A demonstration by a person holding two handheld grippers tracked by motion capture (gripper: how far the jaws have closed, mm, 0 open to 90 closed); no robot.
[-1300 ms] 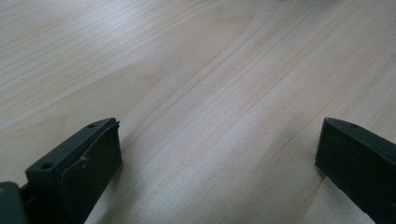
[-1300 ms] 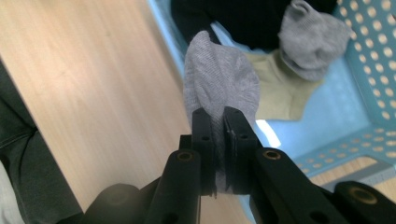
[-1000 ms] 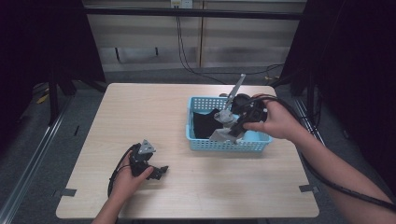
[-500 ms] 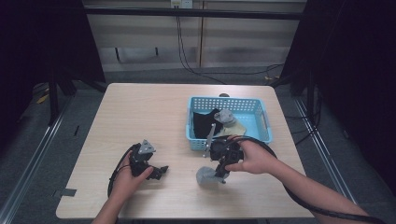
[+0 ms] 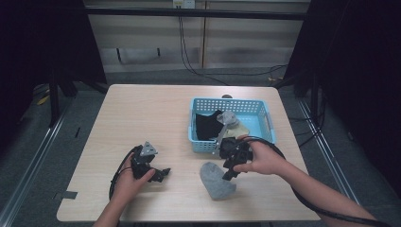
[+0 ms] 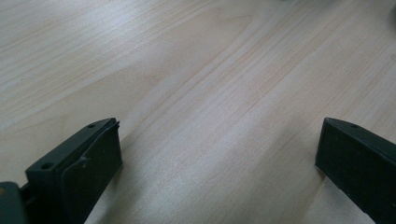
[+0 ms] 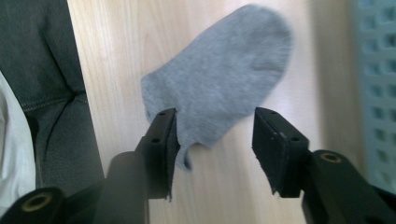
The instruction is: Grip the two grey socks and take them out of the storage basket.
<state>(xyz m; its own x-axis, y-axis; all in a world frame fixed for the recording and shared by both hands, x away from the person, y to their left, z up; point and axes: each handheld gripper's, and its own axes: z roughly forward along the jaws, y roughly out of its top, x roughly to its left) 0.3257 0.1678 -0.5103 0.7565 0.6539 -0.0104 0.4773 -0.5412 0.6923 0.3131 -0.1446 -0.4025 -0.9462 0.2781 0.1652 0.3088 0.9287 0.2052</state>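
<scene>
A grey sock (image 5: 215,179) (image 7: 224,79) lies flat on the wooden table near its front edge. My right gripper (image 5: 230,174) (image 7: 215,140) hovers just above the sock's near end, open, with nothing between the jaws. A light blue basket (image 5: 265,111) stands behind it and holds a black cloth (image 5: 206,125), another grey sock (image 5: 228,119) and a pale yellowish one (image 5: 240,130). My left gripper (image 5: 163,174) (image 6: 217,163) rests low over bare wood at the front left, jaws wide open and empty.
The table's front edge (image 5: 189,218) runs close to both hands. In the right gripper view, the person's grey trousers (image 7: 37,70) show past that edge. Cables trail from both grippers. Dark floor and rails surround the table.
The right gripper carried the grey sock out of the basket to the table's front, laid it flat and let go. The left gripper has stayed put.
</scene>
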